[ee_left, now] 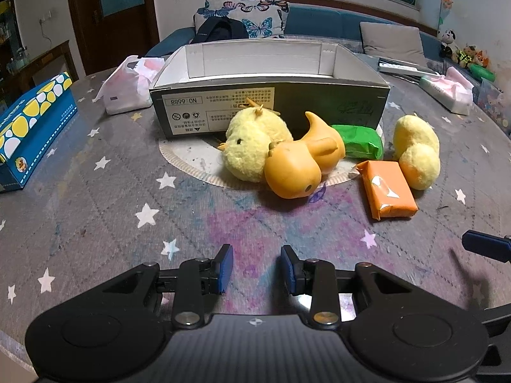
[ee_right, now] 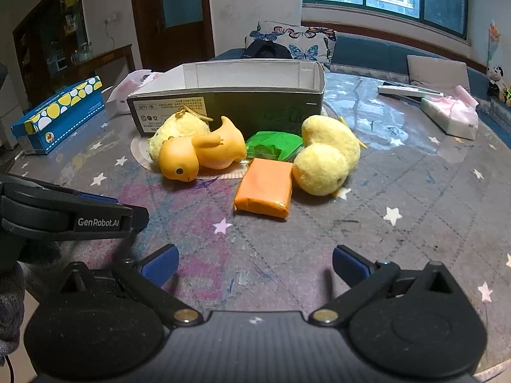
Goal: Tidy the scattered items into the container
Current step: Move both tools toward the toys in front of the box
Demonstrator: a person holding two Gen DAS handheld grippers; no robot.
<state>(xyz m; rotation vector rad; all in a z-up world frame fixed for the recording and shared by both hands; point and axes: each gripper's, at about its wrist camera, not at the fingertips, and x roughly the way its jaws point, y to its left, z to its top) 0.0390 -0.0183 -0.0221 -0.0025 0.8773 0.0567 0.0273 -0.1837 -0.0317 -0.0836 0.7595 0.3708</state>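
- Left wrist view: a grey star-patterned tablecloth covers the table; a blue sofa and a window sit at the top of the frame.
- An open cardboard box lies mid-frame, long axis left to right, opening upward.
- Just in front of it lie a rubber duck on its side with its head toward the camera, two plush chicks, a green packet and an orange packet.
- The left gripper hovers low at the bottom centre, jaws narrowly apart and empty.
- The right gripper hovers likewise, jaws wide apart.
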